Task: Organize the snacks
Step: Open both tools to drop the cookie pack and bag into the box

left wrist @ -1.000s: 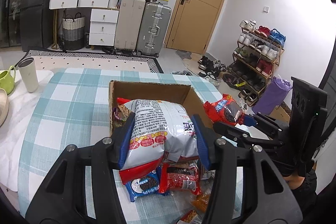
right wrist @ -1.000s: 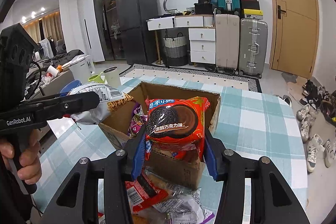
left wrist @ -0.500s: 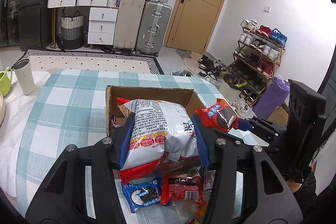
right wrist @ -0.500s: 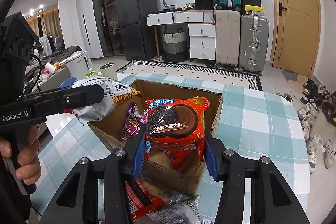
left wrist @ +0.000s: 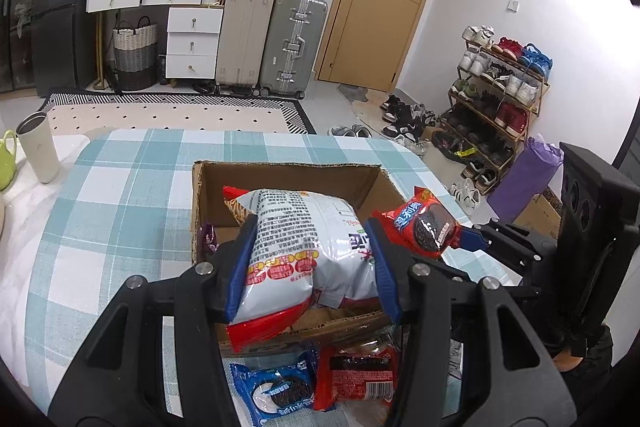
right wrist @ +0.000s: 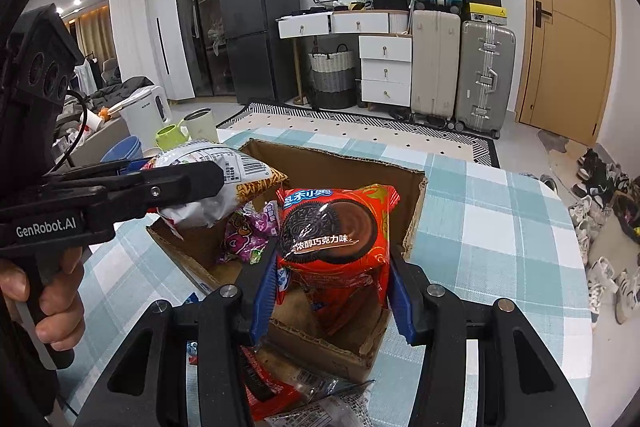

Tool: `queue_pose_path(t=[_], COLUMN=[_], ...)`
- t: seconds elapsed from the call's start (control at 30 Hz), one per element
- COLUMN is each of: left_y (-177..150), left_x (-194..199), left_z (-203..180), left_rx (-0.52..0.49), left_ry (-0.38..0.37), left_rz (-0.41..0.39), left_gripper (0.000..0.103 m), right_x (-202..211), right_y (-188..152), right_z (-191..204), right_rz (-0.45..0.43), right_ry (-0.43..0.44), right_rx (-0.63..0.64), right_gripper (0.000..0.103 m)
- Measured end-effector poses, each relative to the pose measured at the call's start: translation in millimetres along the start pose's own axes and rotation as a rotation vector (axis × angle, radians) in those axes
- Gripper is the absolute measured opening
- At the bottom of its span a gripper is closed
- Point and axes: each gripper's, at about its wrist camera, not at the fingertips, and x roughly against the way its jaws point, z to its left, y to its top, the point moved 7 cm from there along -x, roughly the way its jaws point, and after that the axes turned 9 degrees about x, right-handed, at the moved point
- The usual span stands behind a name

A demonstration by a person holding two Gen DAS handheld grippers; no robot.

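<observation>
An open cardboard box (left wrist: 288, 173) (right wrist: 340, 163) sits on the checked tablecloth. My left gripper (left wrist: 310, 267) is shut on a white and red chip bag (left wrist: 304, 227), held above the box's near half; the same bag (right wrist: 208, 163) shows at left in the right wrist view. My right gripper (right wrist: 332, 287) is shut on a red Oreo pack (right wrist: 334, 227), which hangs over the box's right part and appears as the red pack (left wrist: 420, 227) in the left wrist view. A purple candy bag (right wrist: 250, 233) lies inside the box.
Loose snacks lie before the box: a blue Oreo pack (left wrist: 276, 391) and a red pack (left wrist: 360, 375). A white tumbler (left wrist: 40, 147) and a green cup (right wrist: 172, 137) stand at the table's left. A hand (right wrist: 44, 299) grips the left tool's handle.
Both grippers moved forward and slightly down with their packs, so the box now lies closer beneath them. The grips have not changed.
</observation>
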Motion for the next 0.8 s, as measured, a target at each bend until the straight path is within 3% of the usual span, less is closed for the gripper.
queue_pose_path(t=[0.57,0.8], left_y=[-13,-20], left_x=[-46,-57], left_z=[17,18], left_rx=[-0.024,-0.042], left_ry=[0.05,0.071], left_rz=[0.052,0.07], left_gripper=[0.049,0.05], right_x=[-15,-14], right_y=[-5,-5], right_z=[2,5], right_rz=[0.025,0.033], right_ry=[0.003,0.002], right_rx=[0.026,0.036], right_gripper=[0.049,0.057])
